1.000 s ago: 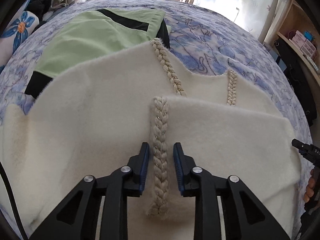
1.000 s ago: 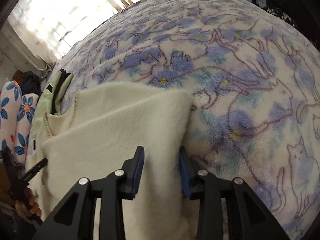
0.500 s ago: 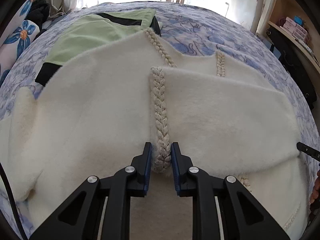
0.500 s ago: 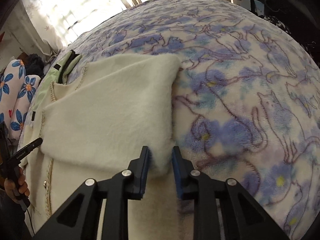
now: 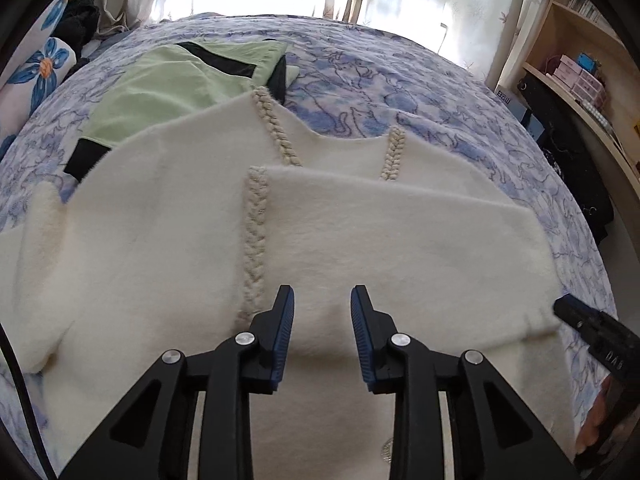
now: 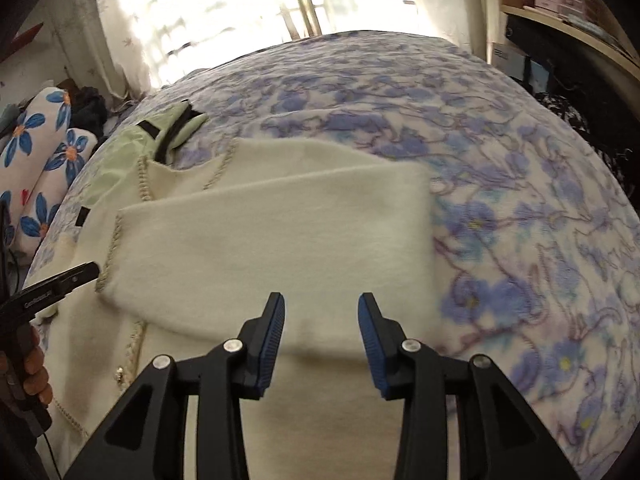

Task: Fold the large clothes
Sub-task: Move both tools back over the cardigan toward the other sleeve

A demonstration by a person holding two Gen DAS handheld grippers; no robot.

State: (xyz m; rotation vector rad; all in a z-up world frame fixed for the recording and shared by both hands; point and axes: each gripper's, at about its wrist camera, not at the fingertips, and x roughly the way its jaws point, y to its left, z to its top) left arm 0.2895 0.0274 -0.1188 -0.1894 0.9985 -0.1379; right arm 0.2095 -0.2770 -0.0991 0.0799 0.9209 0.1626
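Note:
A large cream fleece garment [image 5: 160,240] with braided trim [image 5: 254,236] lies spread on the bed. One part of it [image 5: 400,248] is folded flat over its middle; it also shows in the right wrist view [image 6: 280,240]. My left gripper [image 5: 322,312] is open and empty just above the near edge of the folded part, right of the braid. My right gripper [image 6: 321,316] is open and empty above the same folded part near its right side. The right gripper's tip shows in the left wrist view [image 5: 576,314]; the left gripper's tip shows in the right wrist view [image 6: 76,274].
A light green garment with black bands [image 5: 172,92] lies folded behind the cream one. The bed cover [image 6: 520,200] is blue and white with a floral print. Flowered pillows [image 6: 44,160] sit at the left. Shelves [image 5: 572,80] stand to the right. Curtained windows are behind.
Both grippers were shut on the cream garment's edge half a second ago. Both have opened and let it go, and have drawn back and up a little. The folded part now lies flat.

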